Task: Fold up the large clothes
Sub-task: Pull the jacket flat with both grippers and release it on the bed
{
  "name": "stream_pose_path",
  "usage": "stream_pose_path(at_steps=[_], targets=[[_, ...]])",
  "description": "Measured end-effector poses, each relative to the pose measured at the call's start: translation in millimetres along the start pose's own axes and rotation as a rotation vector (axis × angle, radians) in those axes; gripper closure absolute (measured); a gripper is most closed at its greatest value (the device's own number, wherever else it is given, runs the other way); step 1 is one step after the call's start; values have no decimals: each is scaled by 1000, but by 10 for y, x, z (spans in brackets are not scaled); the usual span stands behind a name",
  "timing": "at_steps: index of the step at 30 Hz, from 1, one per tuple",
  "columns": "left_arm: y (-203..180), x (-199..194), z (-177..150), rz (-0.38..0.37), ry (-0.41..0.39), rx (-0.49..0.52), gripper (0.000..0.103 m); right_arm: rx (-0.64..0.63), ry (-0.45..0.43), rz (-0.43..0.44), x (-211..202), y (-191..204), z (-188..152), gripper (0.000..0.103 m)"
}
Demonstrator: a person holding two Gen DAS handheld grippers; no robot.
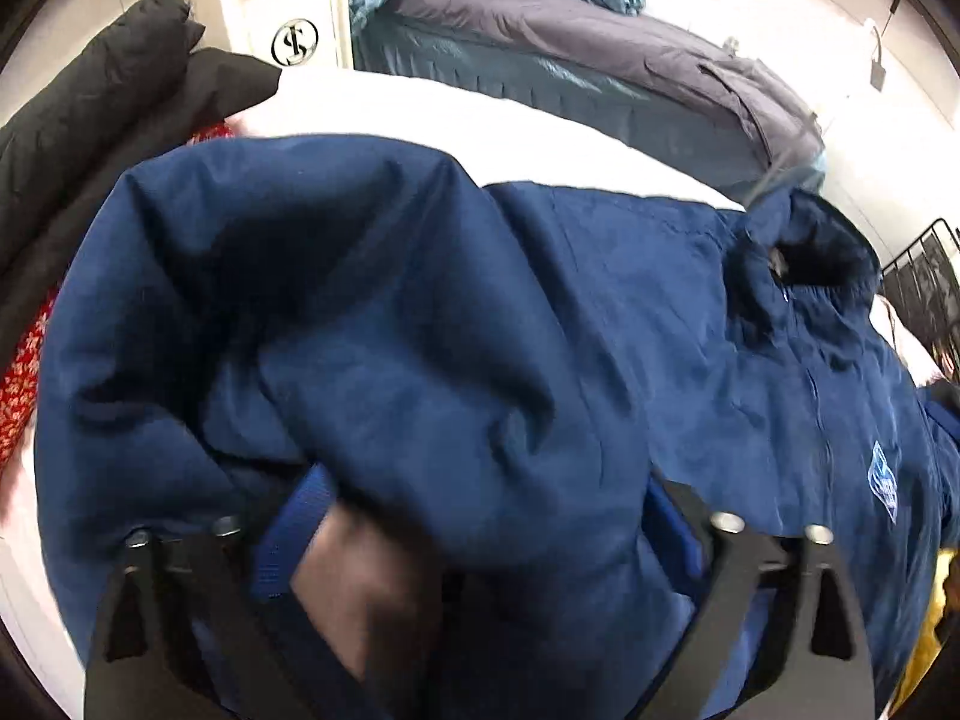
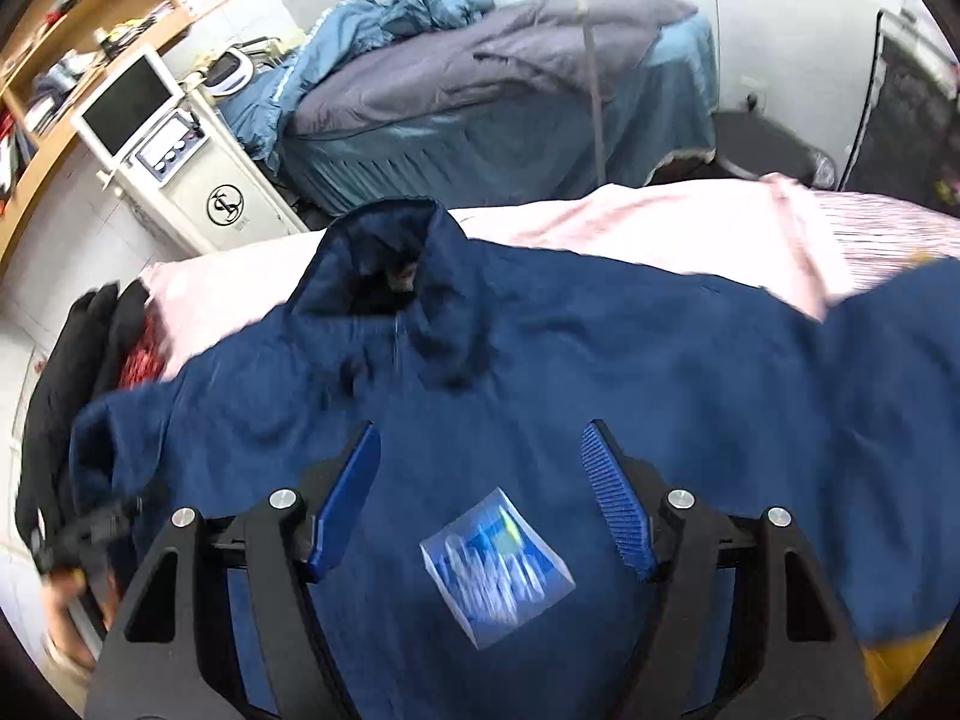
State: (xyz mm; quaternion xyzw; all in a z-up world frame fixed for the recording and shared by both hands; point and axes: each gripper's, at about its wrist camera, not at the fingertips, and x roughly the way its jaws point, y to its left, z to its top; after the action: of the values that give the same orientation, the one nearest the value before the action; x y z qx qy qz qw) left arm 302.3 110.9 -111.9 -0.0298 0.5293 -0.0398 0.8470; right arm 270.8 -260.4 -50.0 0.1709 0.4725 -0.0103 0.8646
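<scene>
A navy blue jacket (image 2: 540, 372) lies spread across a bed covered with a pale pink sheet (image 2: 630, 228), its stand-up collar (image 2: 384, 252) toward the far edge of the bed and a light-blue chest logo (image 2: 498, 564) on the near part of the front. In the right wrist view the right gripper (image 2: 480, 480) hovers just above the chest, its blue ribbed pads (image 2: 618, 498) standing apart on either side of the logo with nothing pressed between them — the jaws are released.

In the left wrist view the left gripper (image 1: 480, 510) sits low against a bunched sleeve (image 1: 312, 312) of the jacket. The fabric drapes over and between its fingers and hides the pads almost entirely; only slivers of blue show at either side, set wide apart. Whether the pads actually press on the cloth I cannot tell.

At the left edge of the bed a black garment (image 1: 90, 120) is piled beside a red patterned one (image 1: 24, 372). Beyond the far edge stands a second bed with a grey quilt (image 2: 480, 78) and teal bedding (image 2: 384, 12), and next to it a white machine (image 2: 198, 168) with a screen — a wooden shelf (image 2: 72, 30) hangs on the wall above.

At the lower left of the right wrist view a hand (image 2: 66, 612) is blurred.
</scene>
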Motion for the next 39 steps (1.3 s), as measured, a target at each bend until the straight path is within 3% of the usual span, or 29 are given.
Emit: stream_pose_path(at_steps=[2, 3, 4, 5, 6, 8, 9, 12, 14, 16, 20, 22, 24, 26, 27, 29, 33, 36, 39], targets=[[-16, 65, 36, 16, -3, 41, 43, -26, 8, -22, 319, 118, 178, 37], [0, 95, 59, 18, -6, 57, 49, -55, 22, -63, 515, 181, 270, 49], [25, 107, 71, 12, -9, 63, 51, -75, 38, -93, 659, 216, 327, 62], [56, 103, 66, 8, -11, 63, 55, -94, 64, -108, 824, 251, 401, 96], [99, 115, 103, 1, -11, 58, 59, -107, 96, -116, 984, 286, 478, 97], [193, 110, 195, -9, -30, 24, 67, -134, 70, -179, 1087, 333, 615, 98], [275, 100, 261, 19, -52, -7, 78, -139, 21, -210, 1097, 363, 730, 98], [463, 301, 381, -14, -28, -94, 75, -97, -75, -256, 1098, 362, 906, 98], [418, 533, 354, 44, 29, -63, 68, -89, 3, -254, 1377, 346, 894, 98], [278, 676, 251, 112, 6, 22, 55, -139, 68, -295, 1616, 344, 766, 93], [121, 750, 226, 219, -13, 86, 37, -182, 4, -281, 1593, 322, 601, 86], [175, 757, 252, 204, -4, 62, 31, -173, 39, -276, 1520, 320, 616, 72], [230, 751, 268, 169, -4, 41, 24, -124, 36, -265, 1345, 286, 646, 32], [213, 771, 302, 149, -15, 47, 22, -83, -59, -243, 1043, 276, 566, 15], [208, 769, 282, 155, -24, 55, 22, -79, -129, -235, 812, 289, 468, 14], [184, 711, 254, 173, -31, 63, 22, -112, -145, -225, 615, 331, 312, 12], [75, 358, 171, 168, -97, 38, 17, -219, -21, -151, 299, 402, -270, 12], [-43, -93, 1, 116, -188, 25, 7, -299, 0, -152, 0, 410, -806, 12], [-256, -526, -350, 63, -239, 76, 6, -349, 21, -175, -307, 361, -1352, 12]])
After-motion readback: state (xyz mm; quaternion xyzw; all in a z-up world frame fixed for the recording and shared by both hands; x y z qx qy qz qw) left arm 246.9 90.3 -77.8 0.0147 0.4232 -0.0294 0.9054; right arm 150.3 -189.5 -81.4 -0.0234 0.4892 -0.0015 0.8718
